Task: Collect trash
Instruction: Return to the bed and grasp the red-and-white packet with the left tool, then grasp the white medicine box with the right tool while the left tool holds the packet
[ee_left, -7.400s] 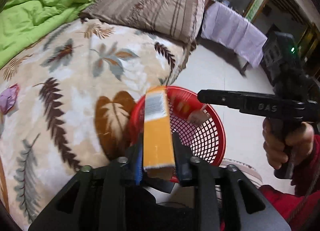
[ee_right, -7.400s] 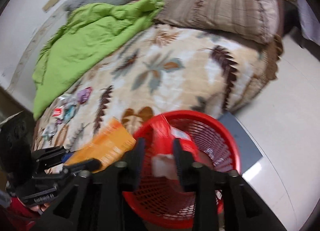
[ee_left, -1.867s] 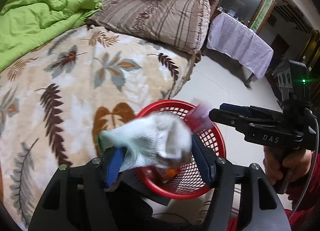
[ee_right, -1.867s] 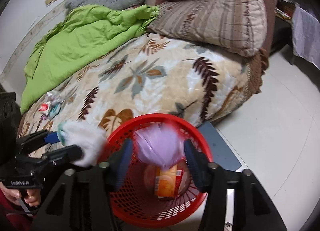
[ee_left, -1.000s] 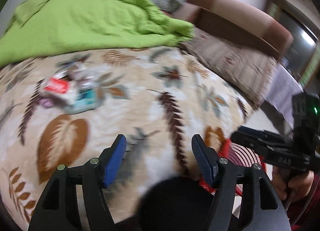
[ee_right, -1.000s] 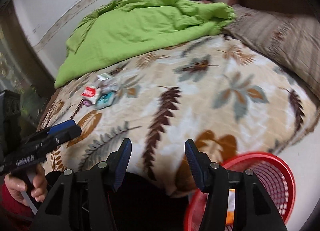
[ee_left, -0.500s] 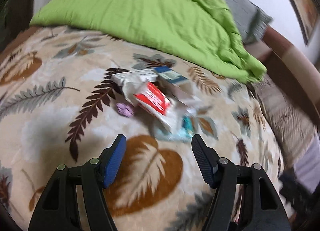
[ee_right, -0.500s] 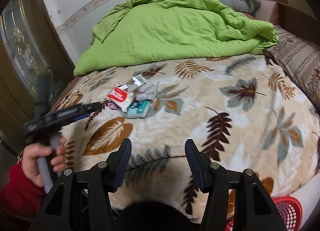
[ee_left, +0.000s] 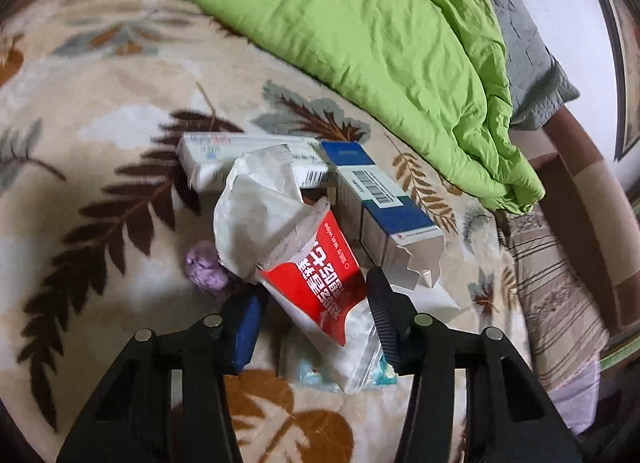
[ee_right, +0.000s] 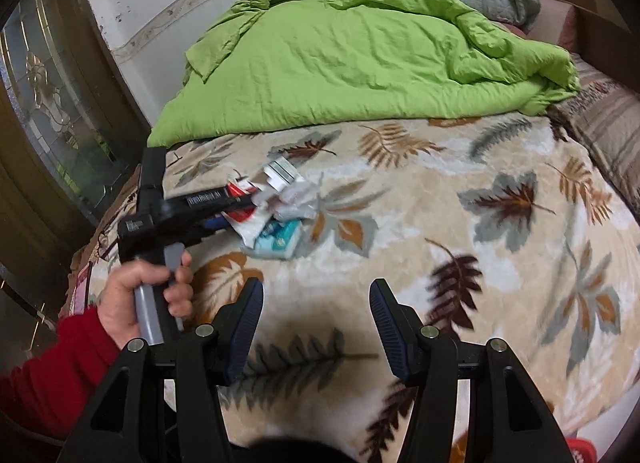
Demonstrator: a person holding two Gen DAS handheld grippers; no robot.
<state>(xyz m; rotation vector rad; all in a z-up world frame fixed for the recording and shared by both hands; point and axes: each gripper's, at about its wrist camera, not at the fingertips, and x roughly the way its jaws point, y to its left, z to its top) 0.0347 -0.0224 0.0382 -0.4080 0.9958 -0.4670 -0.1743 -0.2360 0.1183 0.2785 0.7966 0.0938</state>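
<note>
Left gripper [ee_left: 310,305]: jaws closing around the red-and-white wrapper [ee_left: 316,283], pads not yet pressing, set low to lift it off the bed; right gripper [ee_right: 316,317]: jaws apart, empty, held clear above the leaf-print blanket [ee_right: 460,231]. Wrapper: crinkled glossy film, torn open; beside it a blue-and-white carton [ee_left: 384,207], stiff card, ragged end; a long white carton [ee_left: 224,153]; a purple crumpled wad [ee_left: 204,269]; a teal packet [ee_right: 278,239] beneath. Green quilt [ee_left: 360,19]: soft, rumpled, behind the pile.
</note>
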